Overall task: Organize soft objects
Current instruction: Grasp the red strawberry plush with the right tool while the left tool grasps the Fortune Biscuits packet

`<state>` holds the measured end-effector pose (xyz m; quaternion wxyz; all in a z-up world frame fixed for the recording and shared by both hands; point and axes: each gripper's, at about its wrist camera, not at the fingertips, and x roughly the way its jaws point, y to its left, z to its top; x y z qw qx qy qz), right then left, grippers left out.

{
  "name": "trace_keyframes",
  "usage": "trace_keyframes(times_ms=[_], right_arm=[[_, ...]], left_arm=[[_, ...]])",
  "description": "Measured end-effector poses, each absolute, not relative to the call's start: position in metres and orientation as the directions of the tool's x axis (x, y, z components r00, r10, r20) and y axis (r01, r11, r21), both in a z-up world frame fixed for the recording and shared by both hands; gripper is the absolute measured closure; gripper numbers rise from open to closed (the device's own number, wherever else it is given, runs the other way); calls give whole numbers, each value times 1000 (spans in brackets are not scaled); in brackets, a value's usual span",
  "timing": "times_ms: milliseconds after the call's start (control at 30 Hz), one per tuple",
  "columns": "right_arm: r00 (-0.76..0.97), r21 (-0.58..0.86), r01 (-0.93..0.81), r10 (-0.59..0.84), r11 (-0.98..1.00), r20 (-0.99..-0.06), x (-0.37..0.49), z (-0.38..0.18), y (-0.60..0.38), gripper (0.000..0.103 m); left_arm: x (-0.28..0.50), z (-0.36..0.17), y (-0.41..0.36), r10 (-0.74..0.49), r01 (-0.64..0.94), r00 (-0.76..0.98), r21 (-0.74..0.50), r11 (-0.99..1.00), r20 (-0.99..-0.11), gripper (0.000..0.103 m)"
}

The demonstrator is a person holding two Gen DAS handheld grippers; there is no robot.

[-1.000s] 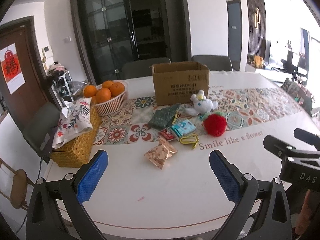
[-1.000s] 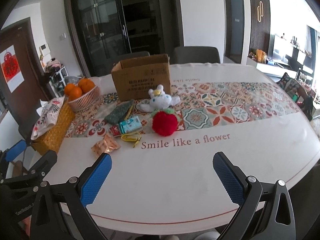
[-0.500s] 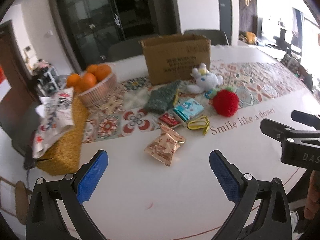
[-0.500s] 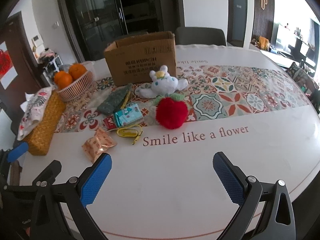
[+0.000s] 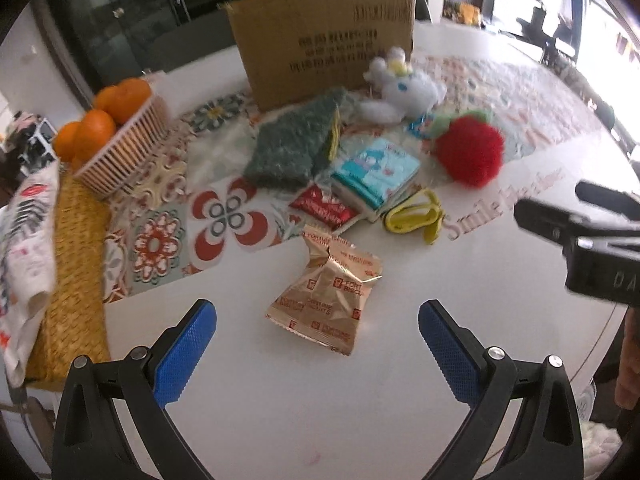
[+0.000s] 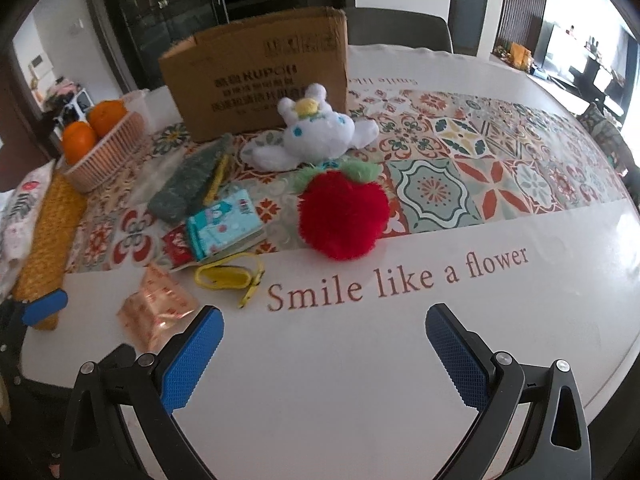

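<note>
A red fuzzy plush (image 5: 469,153) (image 6: 343,215), a white plush toy (image 5: 404,89) (image 6: 316,132), a green knitted cloth (image 5: 294,145) (image 6: 188,176), a teal tissue pack (image 5: 374,170) (image 6: 224,228), a red sachet (image 5: 322,209), a yellow strap (image 5: 414,216) (image 6: 232,276) and a gold snack packet (image 5: 328,294) (image 6: 158,304) lie on the table in front of a cardboard box (image 5: 324,40) (image 6: 260,80). My left gripper (image 5: 318,346) is open, just short of the snack packet. My right gripper (image 6: 324,354) is open, above the bare white table short of the red plush.
A basket of oranges (image 5: 120,136) (image 6: 104,140) and a woven yellow box (image 5: 76,276) (image 6: 48,232) with a printed cloth bag (image 5: 24,248) stand at the left. The white table (image 6: 400,320) has a patterned runner (image 6: 500,168). Chairs stand behind the table.
Both grippers have moved forward toward the pile; the objects look larger and closer. Both stay open. No object has moved.
</note>
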<state>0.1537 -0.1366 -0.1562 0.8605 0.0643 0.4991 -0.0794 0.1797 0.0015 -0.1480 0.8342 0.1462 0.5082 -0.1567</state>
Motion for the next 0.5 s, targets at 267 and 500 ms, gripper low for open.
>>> trace_keyframes(times_ms=[267,500], right_arm=[[451,-34,171,-109,985,-886,191,-178,-138,1],[442,-26,141,-86,990,-893,216,-194,-148,1]], left_arm=[[207,-181,-3,-78,449,341,89,889,-937,2],[222,-197,-10,-51,442,292,88,893,-955,9]])
